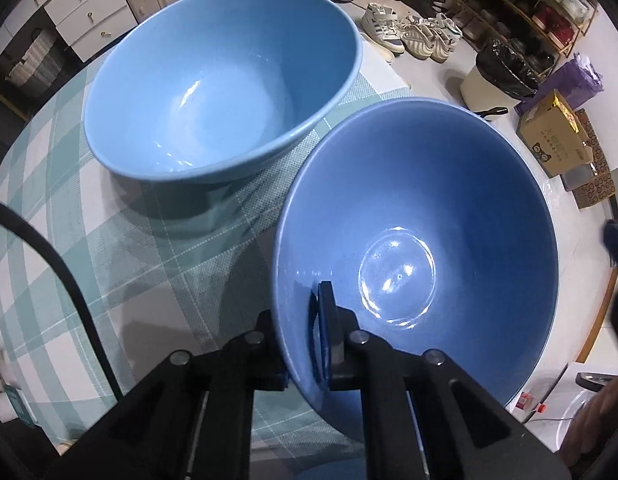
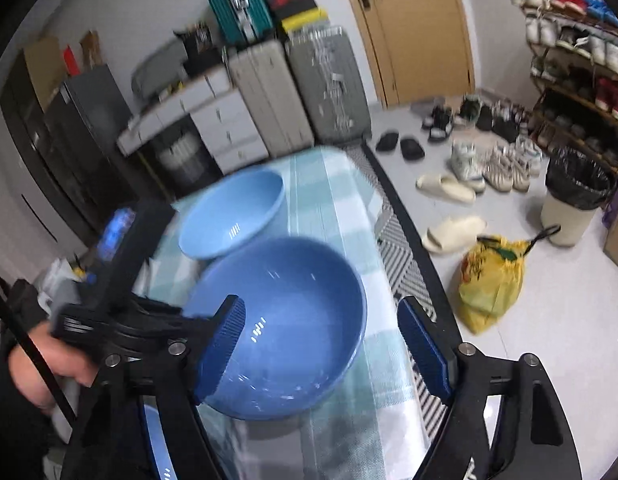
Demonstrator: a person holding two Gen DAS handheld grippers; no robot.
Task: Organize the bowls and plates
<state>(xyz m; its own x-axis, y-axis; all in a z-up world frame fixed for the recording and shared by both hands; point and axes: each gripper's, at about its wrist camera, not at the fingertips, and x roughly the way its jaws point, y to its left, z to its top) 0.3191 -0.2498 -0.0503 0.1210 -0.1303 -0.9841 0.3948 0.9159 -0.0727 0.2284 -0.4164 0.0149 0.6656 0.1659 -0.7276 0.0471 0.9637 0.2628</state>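
Two blue bowls are on a table with a checked cloth (image 1: 69, 216). The lighter blue bowl (image 1: 213, 80) (image 2: 233, 216) stands upright at the far side. The darker blue bowl (image 1: 429, 220) (image 2: 293, 312) is nearer and tilted. My left gripper (image 1: 301, 344) points down and is shut on its near rim, one finger inside the bowl and one outside. In the right wrist view a hand (image 2: 49, 364) holds that gripper at the left. My right gripper (image 2: 325, 348) is open, its blue pads (image 2: 425, 352) wide apart in front of the darker bowl, not pressing it.
The table's dark right edge (image 2: 413, 240) drops to a floor with slippers (image 2: 449, 188), several shoes, a yellow bag (image 2: 493, 276), a lined bin (image 2: 573, 196) and a cardboard box (image 1: 553, 136). Suitcases (image 2: 325, 92), drawers and a shoe rack (image 2: 577, 80) line the walls.
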